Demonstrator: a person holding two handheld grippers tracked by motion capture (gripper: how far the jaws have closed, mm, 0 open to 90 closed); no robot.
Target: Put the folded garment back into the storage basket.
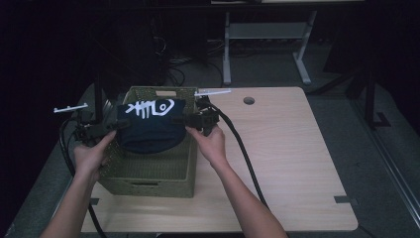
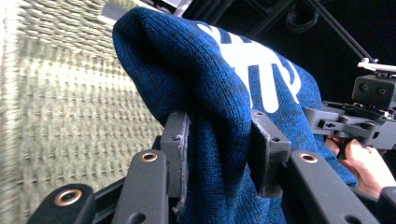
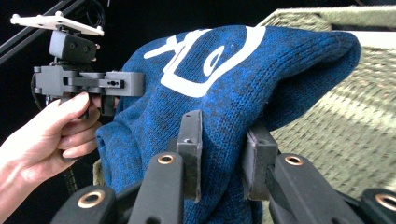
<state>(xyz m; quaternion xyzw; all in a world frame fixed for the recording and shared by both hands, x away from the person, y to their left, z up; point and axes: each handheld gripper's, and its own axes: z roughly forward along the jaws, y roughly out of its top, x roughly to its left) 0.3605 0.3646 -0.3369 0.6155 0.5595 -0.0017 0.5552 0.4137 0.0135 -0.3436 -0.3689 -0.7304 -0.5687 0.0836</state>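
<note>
While the blue knit garment [image 1: 150, 130] hangs stretched between the 2 grippers, it sits directly above the woven basket [image 1: 148, 184], long axis running left to right. Left gripper [image 2: 219, 149] and right gripper [image 3: 223, 158] each have their jaws clamped on a fold of the knit at opposite ends, equally near; judged next move is straight down.

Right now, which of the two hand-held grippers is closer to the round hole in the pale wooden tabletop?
Right. The right gripper grips the blue knit garment at the woven basket's right edge, on the round hole's side. The left gripper grips the garment's far side, across the basket.
</note>
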